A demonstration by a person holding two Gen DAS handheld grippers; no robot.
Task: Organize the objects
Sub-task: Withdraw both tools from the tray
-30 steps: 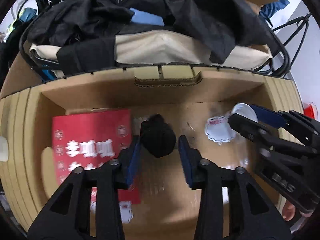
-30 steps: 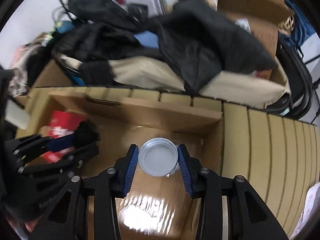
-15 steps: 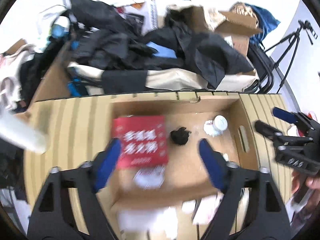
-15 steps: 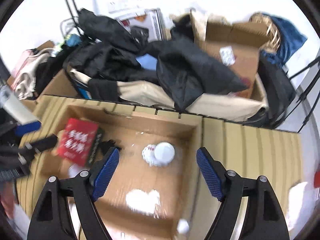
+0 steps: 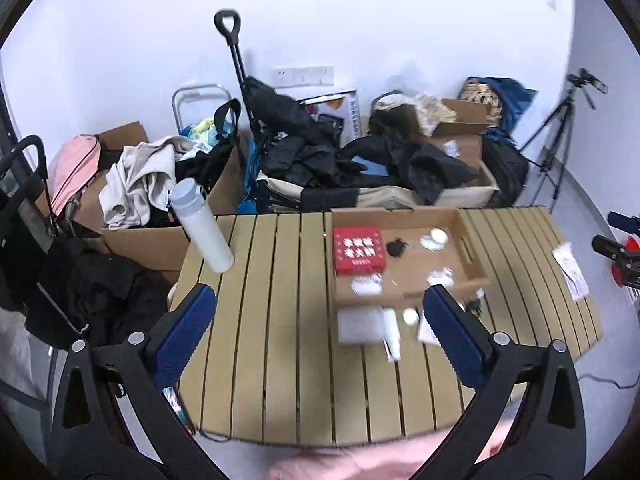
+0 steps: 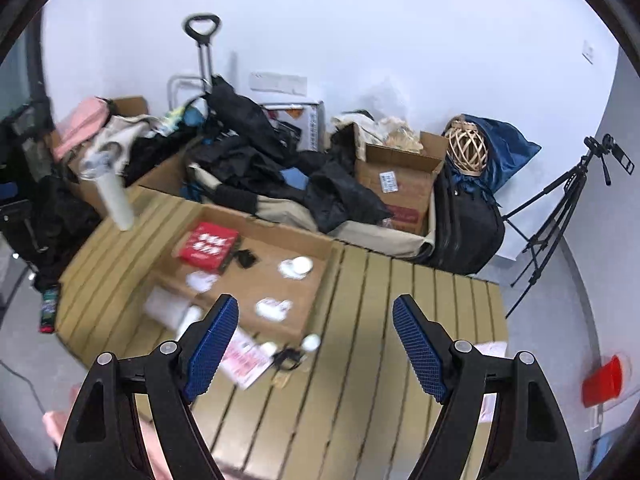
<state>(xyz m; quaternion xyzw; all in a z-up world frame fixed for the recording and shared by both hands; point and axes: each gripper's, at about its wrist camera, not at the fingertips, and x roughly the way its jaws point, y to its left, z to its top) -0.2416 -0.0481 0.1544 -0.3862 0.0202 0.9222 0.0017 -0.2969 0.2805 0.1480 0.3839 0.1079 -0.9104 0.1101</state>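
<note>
Left wrist view
Your left gripper (image 5: 320,324): fingers (image 5: 182,330) spread wide and opening, nothing between them; it hangs high over the desk (image 5: 280,360).
Box (image 5: 472,264): a shallow cardboard tray on the far middle of the slatted desk.
Red box (image 5: 359,250): lies flat in the tray's left part.
Black lump (image 5: 395,247): just right of the red box, inside the tray.
White lidded cup (image 5: 436,237): in the tray's far right part, apart from the black lump.
Loose bits: white packets and small pieces, blurred, lie on the desk just in front of the tray.
Bottle (image 5: 202,226): white, tilted, at the desk's far left corner.
Paper slip (image 5: 570,270): on the desk's right edge.
Your right gripper (image 5: 614,240): only its finger tips show at the right border, held apart.

Right wrist view
Your right gripper (image 6: 316,340): fingers (image 6: 420,350) released and held apart, nothing between them, above the desk (image 6: 380,360).
Box (image 6: 320,280): on the left of the view, holding the red box (image 6: 208,244), the black lump (image 6: 245,258) and the white lidded cup (image 6: 300,266).
Front clutter: a printed leaflet (image 6: 244,360), a small dark cord and round white pieces lie on the desk by the tray's near edge.
Bottle (image 6: 110,188): blurred, at the desk's far left corner.
Background: heaps of dark clothes (image 6: 280,168), cardboard cartons and a tripod (image 6: 560,216) behind the desk.
</note>
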